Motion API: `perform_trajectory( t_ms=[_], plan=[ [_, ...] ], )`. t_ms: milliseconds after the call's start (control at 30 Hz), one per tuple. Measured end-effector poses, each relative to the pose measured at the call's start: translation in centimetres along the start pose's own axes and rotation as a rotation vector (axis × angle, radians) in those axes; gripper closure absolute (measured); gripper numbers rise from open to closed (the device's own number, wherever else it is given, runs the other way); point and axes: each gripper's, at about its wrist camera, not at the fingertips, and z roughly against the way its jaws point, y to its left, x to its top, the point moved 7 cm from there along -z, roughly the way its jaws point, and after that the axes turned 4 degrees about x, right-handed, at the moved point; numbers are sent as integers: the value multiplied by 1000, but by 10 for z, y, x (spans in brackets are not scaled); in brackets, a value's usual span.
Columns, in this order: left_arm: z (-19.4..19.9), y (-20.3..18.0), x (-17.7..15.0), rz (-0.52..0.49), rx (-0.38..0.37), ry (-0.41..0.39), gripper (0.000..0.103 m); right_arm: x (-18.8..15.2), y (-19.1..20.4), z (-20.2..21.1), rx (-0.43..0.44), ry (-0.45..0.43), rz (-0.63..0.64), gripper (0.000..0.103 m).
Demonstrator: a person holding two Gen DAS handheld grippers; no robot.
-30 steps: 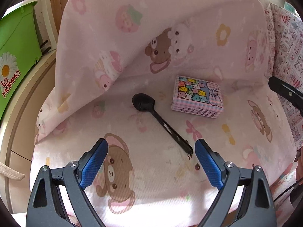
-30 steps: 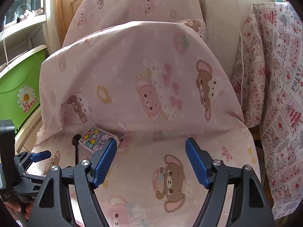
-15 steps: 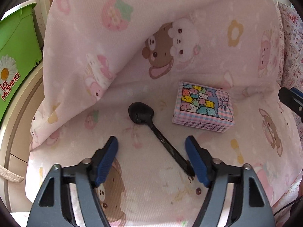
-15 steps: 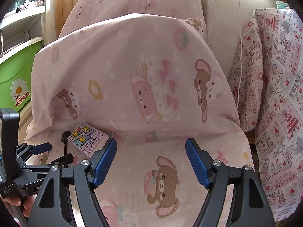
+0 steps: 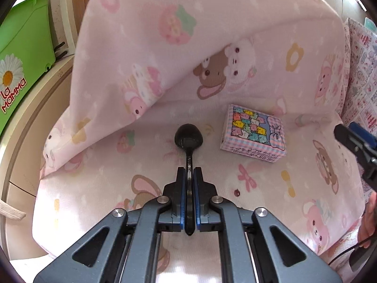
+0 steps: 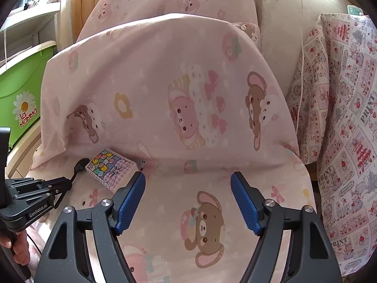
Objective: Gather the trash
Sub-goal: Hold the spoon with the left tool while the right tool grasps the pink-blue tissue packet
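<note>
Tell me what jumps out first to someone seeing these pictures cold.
The left gripper, whose jaws have just been closing, is clamped on the handle of a black plastic spoon lying on the pink cartoon-bear cover. Just right of the spoon sits a small pastel box. The right gripper hangs open over bare fabric.

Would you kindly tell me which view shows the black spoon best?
The left wrist view: the spoon lies centred, bowl clear, handle clamped in the left gripper. The right wrist view shows only its bowl, small, beside the box.

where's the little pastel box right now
In the left wrist view the pastel box lies on the pink seat cover, right of the black spoon.
</note>
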Motion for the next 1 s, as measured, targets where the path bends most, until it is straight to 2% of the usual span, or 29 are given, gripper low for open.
perform_trajectory(
  t_ms=[167,267,433,633,800,1000],
  plan=[
    [29,4,6,-42,14,-93,97,-1,7,-5,67,28,-24,26],
    [43,5,7,-67,30,-145,97,-1,21,-13,144,58,-20,26],
    [43,1,5,-103,38,-144,97,3,52,-31,253,101,-7,26],
    [47,11,10,-61,47,-151,97,13,76,-49,316,87,20,26],
    [49,23,12,-36,52,-155,97,15,88,-67,405,148,51,26],
    [54,26,12,-72,92,-187,97,9,85,-90,424,198,14,26]
  ],
)
